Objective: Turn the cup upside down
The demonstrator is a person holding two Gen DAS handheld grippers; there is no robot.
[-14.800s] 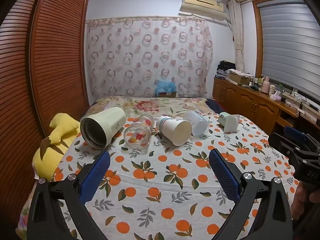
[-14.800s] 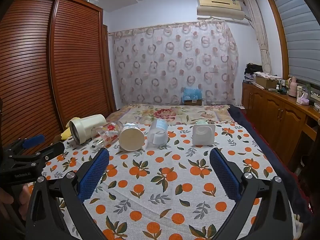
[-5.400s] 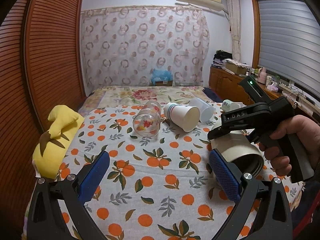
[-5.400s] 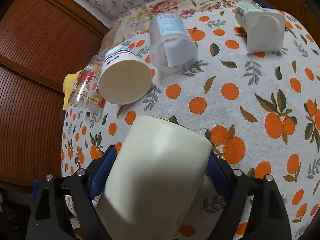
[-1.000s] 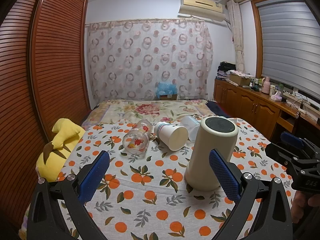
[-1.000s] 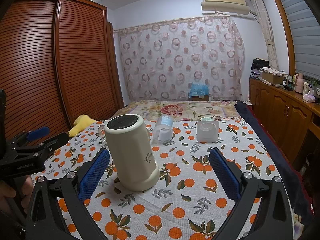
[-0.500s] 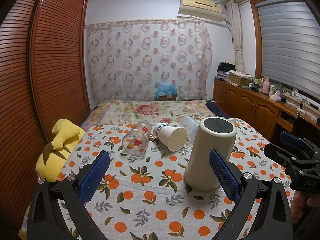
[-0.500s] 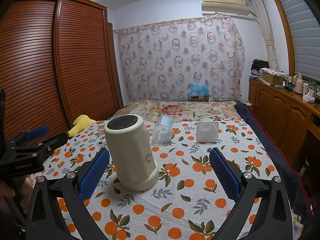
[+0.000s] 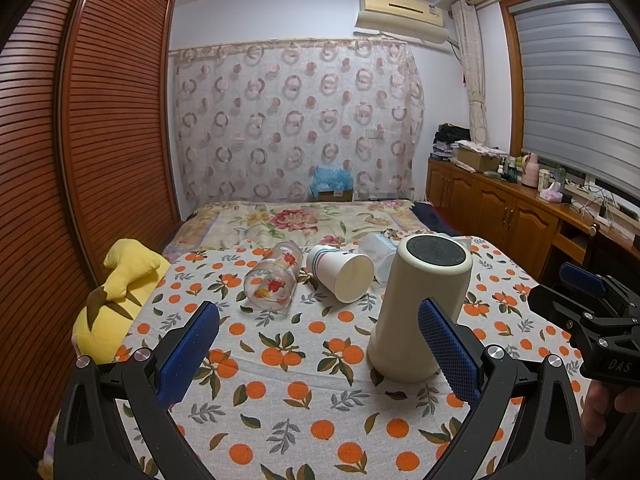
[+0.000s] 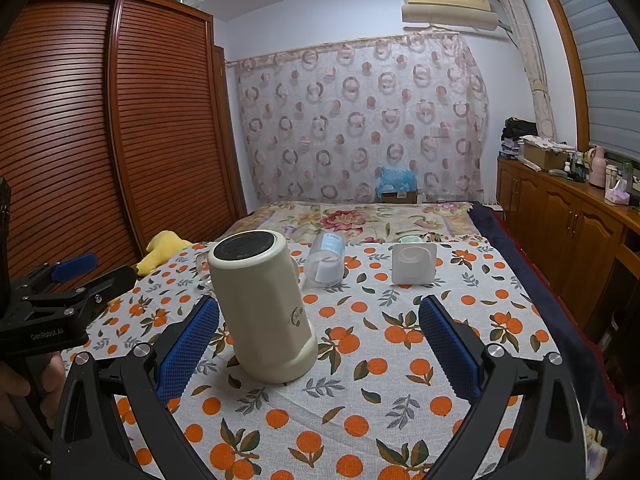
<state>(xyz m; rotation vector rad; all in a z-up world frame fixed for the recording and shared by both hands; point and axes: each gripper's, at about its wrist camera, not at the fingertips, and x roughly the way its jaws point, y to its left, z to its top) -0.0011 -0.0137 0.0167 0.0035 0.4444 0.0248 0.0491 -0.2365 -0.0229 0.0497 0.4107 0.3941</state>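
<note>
On the orange-print cloth (image 10: 400,364) the cream cup (image 10: 262,312) stands mouth-down with its dark base uppermost and its long axis near upright, leaning a little. Both tongs are spread and hold nothing: the right gripper (image 10: 318,342) has the cup just ahead, close by its left pad (image 10: 188,346), while the left gripper (image 9: 318,344) sees the cup (image 9: 420,308) beside its right pad (image 9: 448,350). Behind the cup lie a glass (image 9: 274,276), a paper cup (image 9: 342,268) and a clear tub (image 10: 325,260) on their sides, so if another is to be turned, the left looks nearer the glass.

"DAS" on right claw (image 9: 608,366) body; "GenRobot.AI" on left claw (image 10: 46,336) body.
</note>
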